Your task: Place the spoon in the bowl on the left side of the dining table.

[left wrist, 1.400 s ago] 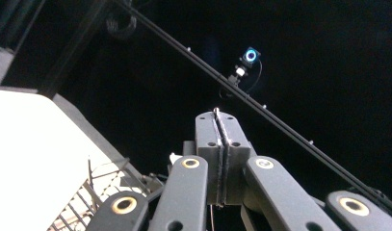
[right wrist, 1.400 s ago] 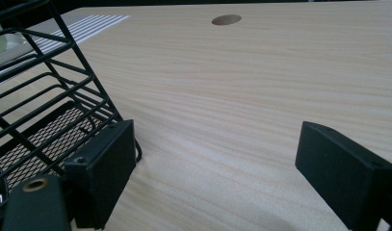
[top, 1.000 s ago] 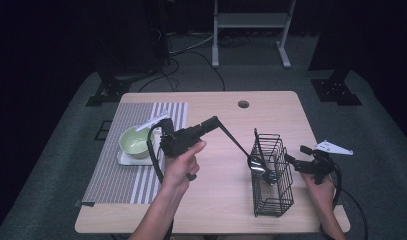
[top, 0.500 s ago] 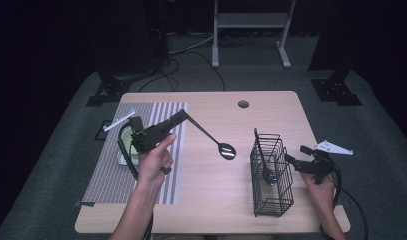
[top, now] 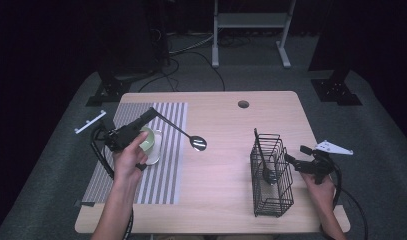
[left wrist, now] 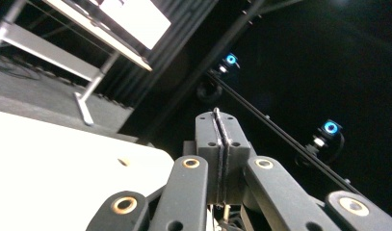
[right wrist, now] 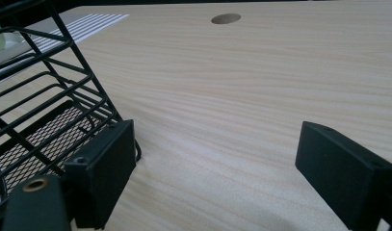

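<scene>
1. In the high view, the left gripper (top: 150, 113) is hovering over the striped mat (top: 161, 175) at the left of the frame, its jaws clamping shut on the handle of a long spoon (top: 197, 143).
2. The spoon is slanting down toward the centre of the frame, its bowl sitting above bare bench (top: 226, 200) just right of the mat.
3. A green bowl (top: 150, 140) on a white plate (top: 154, 156) is sitting on the mat, under the person's left hand (top: 128, 156).
4. In the left gripper view, the left jaws are pressing flat together, pointing up into a dark room.
5. The right gripper (right wrist: 217, 168) is resting low at the right of the frame, jaws standing wide apart and holding nothing, just beside a black wire basket (top: 271, 172).
6. A dark utensil (top: 265, 165) is standing inside the basket.
</scene>
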The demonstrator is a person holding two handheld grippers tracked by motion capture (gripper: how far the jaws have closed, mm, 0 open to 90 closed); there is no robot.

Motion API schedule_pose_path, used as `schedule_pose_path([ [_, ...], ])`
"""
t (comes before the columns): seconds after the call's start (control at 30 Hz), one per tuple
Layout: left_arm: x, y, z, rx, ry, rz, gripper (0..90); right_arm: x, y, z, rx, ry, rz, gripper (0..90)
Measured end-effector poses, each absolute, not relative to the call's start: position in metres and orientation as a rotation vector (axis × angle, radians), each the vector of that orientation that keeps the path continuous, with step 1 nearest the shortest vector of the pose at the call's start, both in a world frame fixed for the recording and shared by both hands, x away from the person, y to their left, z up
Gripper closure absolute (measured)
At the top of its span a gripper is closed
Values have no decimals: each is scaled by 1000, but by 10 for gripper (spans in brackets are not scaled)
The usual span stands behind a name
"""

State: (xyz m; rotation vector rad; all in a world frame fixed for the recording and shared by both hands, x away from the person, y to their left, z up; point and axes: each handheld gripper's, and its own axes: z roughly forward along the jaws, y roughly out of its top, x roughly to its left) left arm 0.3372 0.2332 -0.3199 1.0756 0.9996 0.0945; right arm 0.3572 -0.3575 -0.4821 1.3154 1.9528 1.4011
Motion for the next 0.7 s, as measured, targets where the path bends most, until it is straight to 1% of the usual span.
schedule_pose_path([
  [0.23,340,269,-328,1027,1080,174,897,357,-358,-482,1316,1954,1402,130],
  [0.7,344,325,-344,943,1196,300,897,357,-358,-482,1317,1954,1402,130],
])
